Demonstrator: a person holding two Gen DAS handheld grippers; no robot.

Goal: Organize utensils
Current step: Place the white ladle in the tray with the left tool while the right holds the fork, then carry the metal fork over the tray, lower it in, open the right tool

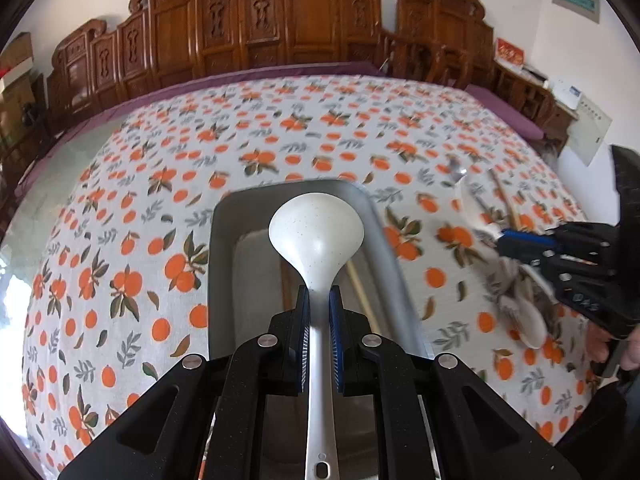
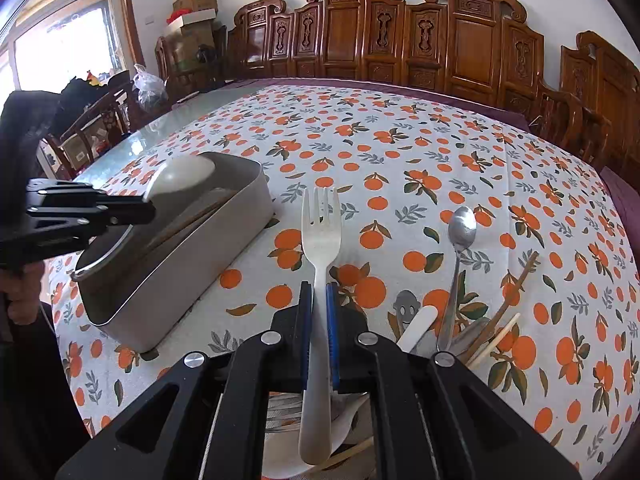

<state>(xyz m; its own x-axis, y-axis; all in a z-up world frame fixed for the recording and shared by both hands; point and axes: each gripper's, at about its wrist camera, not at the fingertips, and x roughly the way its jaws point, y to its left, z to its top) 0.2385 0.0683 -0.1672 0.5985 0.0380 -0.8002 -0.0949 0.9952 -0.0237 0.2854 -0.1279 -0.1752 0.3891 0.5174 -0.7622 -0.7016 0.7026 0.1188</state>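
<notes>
My left gripper [image 1: 319, 300] is shut on a white speckled spoon [image 1: 316, 230] and holds it over the grey metal utensil box [image 1: 224, 248]. Wooden chopsticks [image 1: 362, 292] lie inside the box. The box [image 2: 208, 256] and the spoon [image 2: 180, 176] also show in the right wrist view. My right gripper [image 2: 319, 292] is shut on a white plastic fork [image 2: 320, 232], tines forward, above the tablecloth to the right of the box. A pile of loose utensils lies under and beside it: a metal spoon [image 2: 460, 240], a white handle [image 2: 416, 326], chopsticks [image 2: 496, 336].
The table carries an orange-print cloth [image 2: 400, 160]. Carved wooden chairs [image 2: 440, 40] line the far side. The left gripper body [image 2: 80, 216] hangs at the box's left end. The right gripper [image 1: 576, 256] shows at the right in the left wrist view, over loose utensils [image 1: 520, 300].
</notes>
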